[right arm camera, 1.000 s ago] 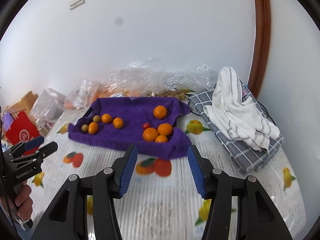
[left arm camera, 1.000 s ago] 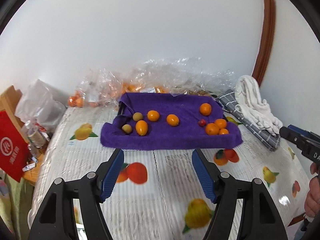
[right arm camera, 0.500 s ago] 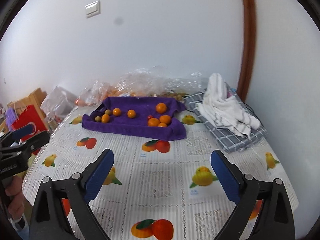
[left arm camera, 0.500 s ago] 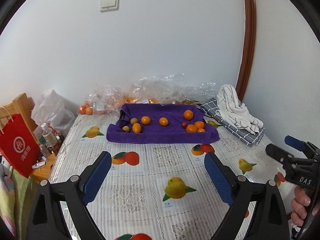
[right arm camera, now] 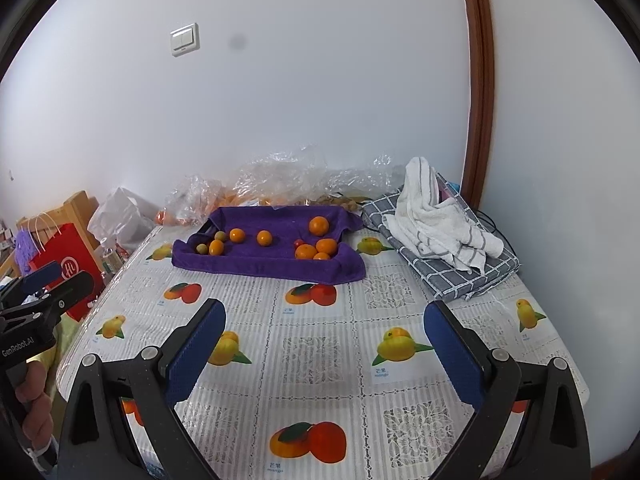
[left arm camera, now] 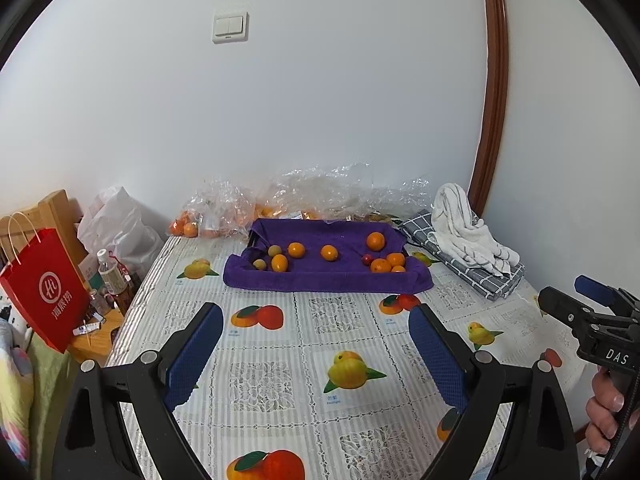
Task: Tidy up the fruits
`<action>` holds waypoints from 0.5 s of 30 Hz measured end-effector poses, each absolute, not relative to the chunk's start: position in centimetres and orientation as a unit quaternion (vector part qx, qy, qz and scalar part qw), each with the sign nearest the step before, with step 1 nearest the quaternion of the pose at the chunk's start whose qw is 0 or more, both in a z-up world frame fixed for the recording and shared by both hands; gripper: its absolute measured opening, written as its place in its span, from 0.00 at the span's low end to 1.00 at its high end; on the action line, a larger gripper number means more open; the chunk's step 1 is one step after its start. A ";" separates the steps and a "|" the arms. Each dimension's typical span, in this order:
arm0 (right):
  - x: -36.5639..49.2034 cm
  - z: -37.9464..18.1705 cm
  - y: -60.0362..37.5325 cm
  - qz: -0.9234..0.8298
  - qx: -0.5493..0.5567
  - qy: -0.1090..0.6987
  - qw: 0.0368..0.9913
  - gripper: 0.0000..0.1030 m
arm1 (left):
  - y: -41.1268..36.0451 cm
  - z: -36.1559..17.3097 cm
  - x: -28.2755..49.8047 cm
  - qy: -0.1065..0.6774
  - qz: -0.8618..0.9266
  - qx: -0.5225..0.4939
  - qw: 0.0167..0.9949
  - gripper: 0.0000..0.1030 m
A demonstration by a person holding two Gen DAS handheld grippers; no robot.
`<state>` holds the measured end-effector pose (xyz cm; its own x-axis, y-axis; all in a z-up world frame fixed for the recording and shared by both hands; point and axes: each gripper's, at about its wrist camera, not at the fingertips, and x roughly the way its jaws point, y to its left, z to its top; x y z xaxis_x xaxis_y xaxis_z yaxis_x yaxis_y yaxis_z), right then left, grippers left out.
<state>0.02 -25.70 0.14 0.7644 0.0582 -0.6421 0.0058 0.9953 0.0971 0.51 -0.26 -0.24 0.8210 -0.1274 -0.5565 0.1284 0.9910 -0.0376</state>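
Note:
A purple towel-lined tray (left arm camera: 320, 276) (right arm camera: 256, 266) lies at the far side of the table. On it are several oranges, such as one at the back right (left arm camera: 376, 241) (right arm camera: 319, 225), two small green-yellow fruits (left arm camera: 274, 250) (right arm camera: 219, 235) at the left, and a small red fruit (left arm camera: 366, 259) (right arm camera: 298, 243). My left gripper (left arm camera: 316, 340) is open and empty, well short of the tray. My right gripper (right arm camera: 324, 340) is open and empty, also far back; it shows from the side in the left wrist view (left arm camera: 576, 312).
Clear plastic bags with oranges (left arm camera: 224, 216) lie behind the tray. A white towel on a grey checked cloth (right arm camera: 440, 228) sits at the right. A red paper bag (left arm camera: 44, 292), bottles and a white bag stand off the table's left edge. The tablecloth (left arm camera: 320, 360) has printed fruit.
Both grippers have pulled back and up from the tray and their jaws have opened wider. The fruits have not moved.

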 end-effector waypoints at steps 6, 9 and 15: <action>-0.3 0.3 -25.9 0.012 0.048 0.340 0.939 0.96 | -0.7 0.0 0.2 0.290 -0.070 0.006 0.954 0.91; -0.4 0.3 -26.0 0.013 0.049 0.339 0.939 0.96 | -0.8 0.1 0.1 0.290 -0.069 0.006 0.955 0.91; -0.6 0.3 -26.0 0.013 0.047 0.340 0.939 0.96 | -0.7 0.1 0.0 0.289 -0.071 0.005 0.955 0.91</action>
<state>-0.56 -26.02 0.29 0.7687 0.0560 -0.6372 0.0084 0.9952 0.0976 0.02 -0.67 0.13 0.8229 -0.1318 -0.5528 0.1378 0.9900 -0.0309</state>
